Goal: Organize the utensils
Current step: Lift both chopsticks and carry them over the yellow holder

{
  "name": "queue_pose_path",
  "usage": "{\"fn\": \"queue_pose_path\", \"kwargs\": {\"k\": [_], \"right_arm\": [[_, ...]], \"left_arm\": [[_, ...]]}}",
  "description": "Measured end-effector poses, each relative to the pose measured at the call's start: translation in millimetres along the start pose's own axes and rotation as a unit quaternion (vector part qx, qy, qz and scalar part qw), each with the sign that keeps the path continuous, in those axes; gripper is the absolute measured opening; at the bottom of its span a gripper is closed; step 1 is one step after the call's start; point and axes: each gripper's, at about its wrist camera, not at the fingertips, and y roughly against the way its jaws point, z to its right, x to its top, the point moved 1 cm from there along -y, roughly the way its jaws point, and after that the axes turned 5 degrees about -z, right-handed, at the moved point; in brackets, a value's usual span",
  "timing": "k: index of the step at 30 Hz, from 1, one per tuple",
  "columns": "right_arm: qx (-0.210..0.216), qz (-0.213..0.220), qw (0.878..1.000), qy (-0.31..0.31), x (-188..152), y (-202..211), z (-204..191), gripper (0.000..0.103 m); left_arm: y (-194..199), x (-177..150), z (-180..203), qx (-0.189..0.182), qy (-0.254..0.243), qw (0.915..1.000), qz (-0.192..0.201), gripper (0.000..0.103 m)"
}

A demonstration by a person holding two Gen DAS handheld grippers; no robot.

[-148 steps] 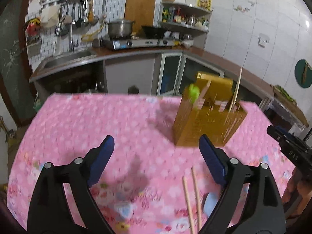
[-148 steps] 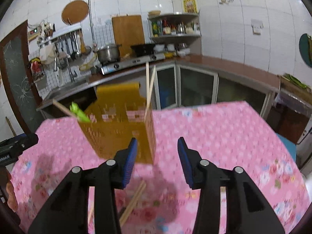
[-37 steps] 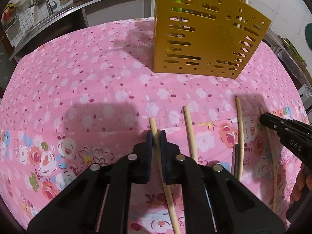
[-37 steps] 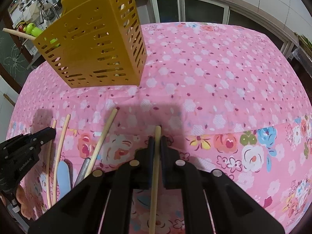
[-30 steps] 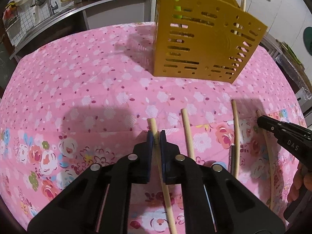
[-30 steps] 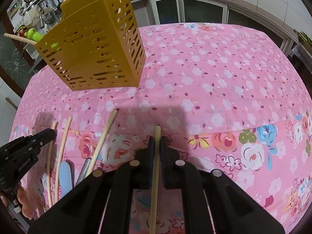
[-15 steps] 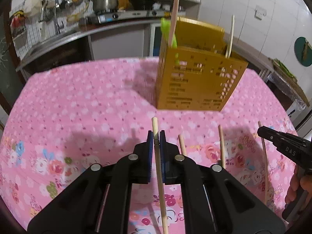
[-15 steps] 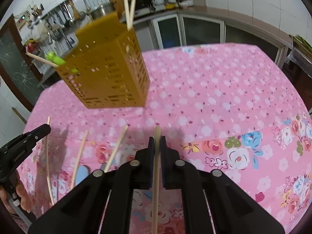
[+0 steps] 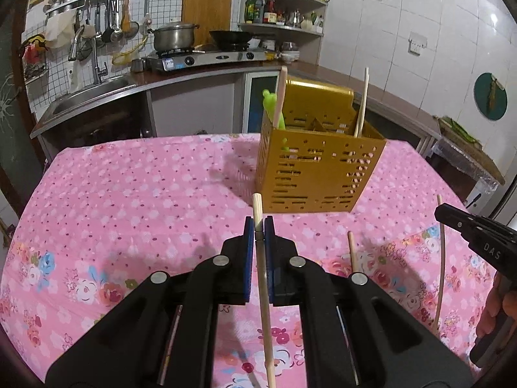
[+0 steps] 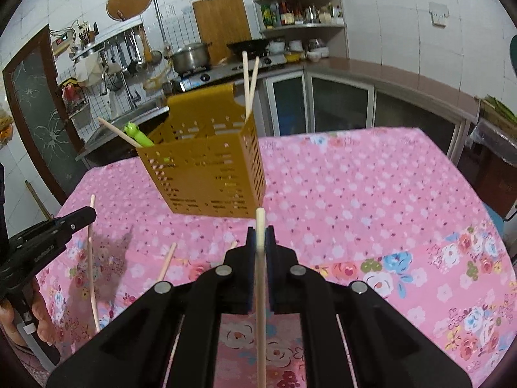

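The pink-clothed counter [image 9: 129, 194] carries the yellow utensil holder [image 9: 316, 174], your landmark, standing upright toward its far side. Nearer you than the holder, your left gripper [image 9: 259, 226] is clamped on a wooden chopstick [image 9: 263, 278] and your right gripper [image 10: 260, 236] is clamped on another chopstick [image 10: 260, 291], both held above the cloth. Loose chopsticks [image 10: 166, 263] lie in front of the holder.

The risk is the thin sticks pivoting or slipping between the pads as you tilt them upright, or a tip catching the holder's rim or the chopsticks already inside [image 10: 248, 80] and tipping it.

Compared with a second ago, both sticks are off the cloth and the holder sits lower and farther in view.
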Motion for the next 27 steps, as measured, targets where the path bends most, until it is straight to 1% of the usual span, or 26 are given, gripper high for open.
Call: {"fn": "queue_pose_path", "kwargs": {"k": [4, 6, 8, 14, 21, 27], "right_arm": [[0.001, 0.033, 0.999, -0.004, 6, 14, -2, 0.006], [-0.003, 0.058, 0.998, -0.003, 9, 24, -3, 0.006], [0.0, 0.074, 0.997, -0.001, 12, 30, -5, 0.006], [-0.005, 0.13, 0.991, 0.012, 22, 52, -17, 0.006], [-0.001, 0.169, 0.985, 0.023, 41, 69, -30, 0.006], [0.006, 0.196, 0.98, 0.031, 70, 87, -39, 0.006]], "left_arm": [[13, 5, -2, -0.01, 0.003, 0.9997, 0.023, 0.005], [23, 9, -2, -0.01, 0.0, 0.9991, 0.04, 0.005], [31, 13, -2, -0.011, -0.001, 0.9984, 0.055, 0.005], [50, 22, -2, -0.015, -0.002, 0.9952, 0.097, 0.005], [66, 40, 5, -0.019, -0.006, 0.9916, 0.128, 0.005], [85, 74, 12, -0.019, -0.01, 0.9868, 0.161, 0.005]]}}
